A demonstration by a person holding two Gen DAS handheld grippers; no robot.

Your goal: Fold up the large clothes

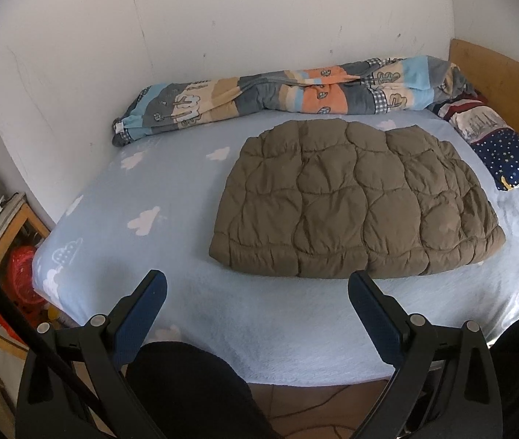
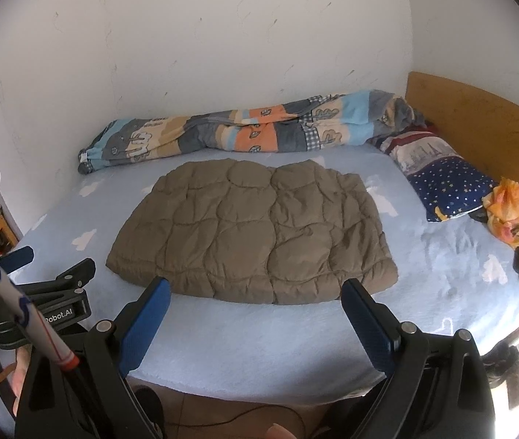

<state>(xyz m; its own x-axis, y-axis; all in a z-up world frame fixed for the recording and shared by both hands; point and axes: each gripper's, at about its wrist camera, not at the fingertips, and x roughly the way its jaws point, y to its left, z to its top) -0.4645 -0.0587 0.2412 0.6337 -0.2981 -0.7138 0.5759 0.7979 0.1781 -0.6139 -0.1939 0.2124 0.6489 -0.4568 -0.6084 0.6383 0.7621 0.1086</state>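
Observation:
A brown quilted puffer jacket lies folded into a flat rectangular pad in the middle of the bed; it also shows in the right wrist view. My left gripper is open and empty, held above the bed's near edge just short of the jacket's front hem. My right gripper is open and empty, its fingertips level with the jacket's front hem. The left gripper also shows at the left edge of the right wrist view.
The bed has a light blue cloud-print sheet. A rolled patchwork blanket lies along the white wall. A star-print pillow and an orange cloth lie by the wooden headboard. A wooden shelf stands left of the bed.

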